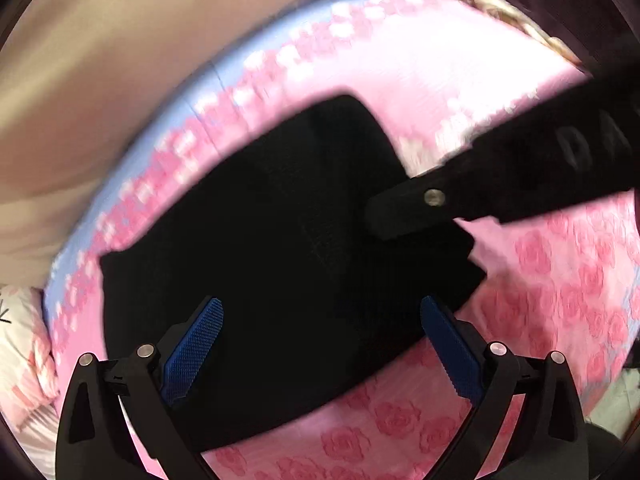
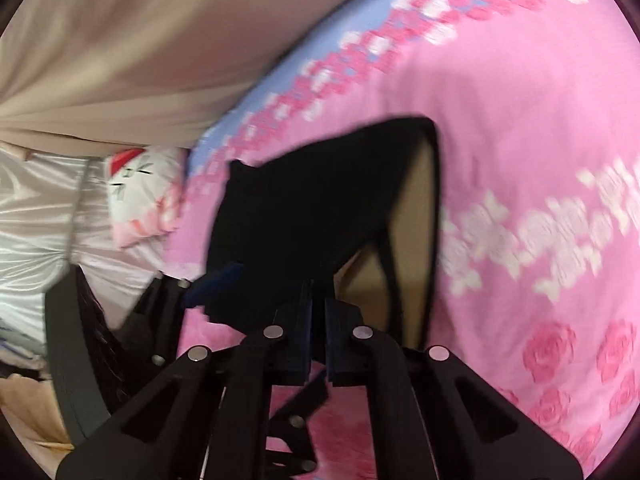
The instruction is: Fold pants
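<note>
Folding black pants (image 1: 256, 264) on a pink rose-print bed cover (image 1: 552, 280).
Right gripper (image 2: 318, 320) has its jaws clamped on the pants' lifted edge; left gripper (image 1: 320, 344) hangs above the cloth, jaws spread wide, empty.

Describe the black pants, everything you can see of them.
The black pants lie on the pink rose-print bedspread as a flattish, partly folded dark fabric mass. The right gripper is shut on one edge, lifting it so a tan inner lining shows. The left gripper hovers open above them.
</note>
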Tool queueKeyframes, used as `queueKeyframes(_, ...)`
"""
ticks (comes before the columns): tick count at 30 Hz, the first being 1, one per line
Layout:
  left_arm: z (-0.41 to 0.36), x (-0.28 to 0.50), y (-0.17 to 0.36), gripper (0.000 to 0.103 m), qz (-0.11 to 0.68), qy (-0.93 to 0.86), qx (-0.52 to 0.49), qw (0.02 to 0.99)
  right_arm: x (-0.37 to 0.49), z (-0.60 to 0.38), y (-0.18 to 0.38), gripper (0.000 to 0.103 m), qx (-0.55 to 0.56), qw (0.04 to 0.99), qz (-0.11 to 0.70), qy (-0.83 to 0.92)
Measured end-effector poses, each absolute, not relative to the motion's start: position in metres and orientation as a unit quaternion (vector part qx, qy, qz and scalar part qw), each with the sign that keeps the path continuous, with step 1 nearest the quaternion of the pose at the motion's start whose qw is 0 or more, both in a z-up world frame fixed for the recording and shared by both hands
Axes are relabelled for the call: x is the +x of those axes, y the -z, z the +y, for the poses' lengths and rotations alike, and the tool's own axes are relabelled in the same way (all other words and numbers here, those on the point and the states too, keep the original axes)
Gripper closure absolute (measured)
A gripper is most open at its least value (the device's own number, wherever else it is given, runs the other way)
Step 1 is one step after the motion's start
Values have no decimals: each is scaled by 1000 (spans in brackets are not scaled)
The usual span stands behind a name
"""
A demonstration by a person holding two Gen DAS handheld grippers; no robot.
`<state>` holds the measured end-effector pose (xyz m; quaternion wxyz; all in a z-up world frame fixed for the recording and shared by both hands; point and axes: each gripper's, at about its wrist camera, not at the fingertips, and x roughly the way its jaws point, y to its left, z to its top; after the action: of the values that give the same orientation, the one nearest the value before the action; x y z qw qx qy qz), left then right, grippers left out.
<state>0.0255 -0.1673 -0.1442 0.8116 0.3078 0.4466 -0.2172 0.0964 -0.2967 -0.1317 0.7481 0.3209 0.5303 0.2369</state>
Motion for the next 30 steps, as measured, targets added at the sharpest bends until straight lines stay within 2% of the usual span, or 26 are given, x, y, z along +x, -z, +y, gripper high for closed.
queueKeyframes(7,-164,16,111,5,425,252,278,824,121,-318,118,99,386,716,496,-303)
queueKeyframes(13,-194,21,142,5,402,173,362,823,136,-297,108,97,347,708,514,-338)
queueKeyframes(15,-192,36,147,7,421,139,346,827,131,-305,108,94,335,718,516,-324)
queueKeyframes(17,-179,52,144,24,446,125,297,835,121,-331,112,93,342,726,509,-312)
queueKeyframes(19,-167,63,144,32,472,125,260,833,114,-351,121,93,323,740,519,-281)
queueKeyframes(21,-156,69,146,34,494,129,232,828,116,-356,134,93,263,754,547,-250)
queueKeyframes(25,-154,63,144,34,480,123,238,836,134,-338,150,93,195,756,567,-262)
queueKeyframes(30,-144,58,133,33,464,97,209,855,142,-316,154,93,176,749,566,-296)
